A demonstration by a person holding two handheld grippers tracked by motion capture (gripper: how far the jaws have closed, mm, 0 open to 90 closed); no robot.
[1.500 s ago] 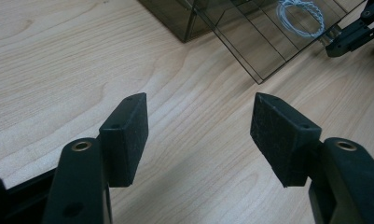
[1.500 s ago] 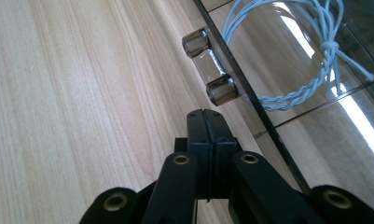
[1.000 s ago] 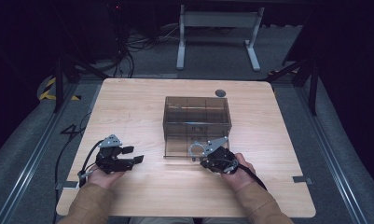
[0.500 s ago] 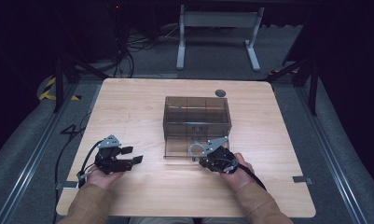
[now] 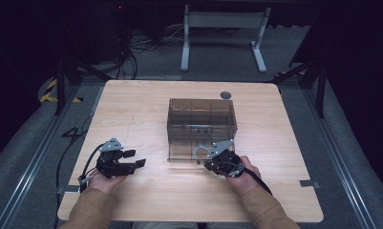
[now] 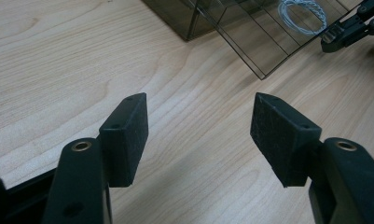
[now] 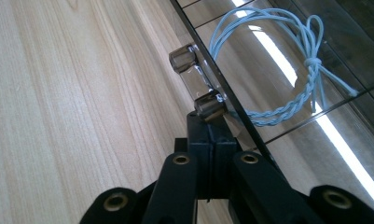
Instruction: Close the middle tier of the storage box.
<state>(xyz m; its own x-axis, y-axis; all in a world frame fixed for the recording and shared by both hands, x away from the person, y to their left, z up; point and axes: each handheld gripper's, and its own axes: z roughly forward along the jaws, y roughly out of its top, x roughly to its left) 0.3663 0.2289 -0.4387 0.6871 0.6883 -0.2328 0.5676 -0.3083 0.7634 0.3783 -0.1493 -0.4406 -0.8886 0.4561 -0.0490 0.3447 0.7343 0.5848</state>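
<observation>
My right gripper view gives me what the high view cannot: the right gripper (image 7: 211,140) has its jaws clenched on the clear handle (image 7: 196,86) at the front edge of the pulled-out drawer (image 7: 287,93), and a knotted coil of pale blue cord (image 7: 287,70) lies inside. From above, that drawer juts out of the smoky plastic box (image 5: 201,119) at mid-table, with one coil in it. My left gripper (image 6: 198,135) hangs released over bare wooden table (image 6: 58,70), well left of the box. I count two grippers, one box, one coil. The box's other compartments are too dim to read.
</observation>
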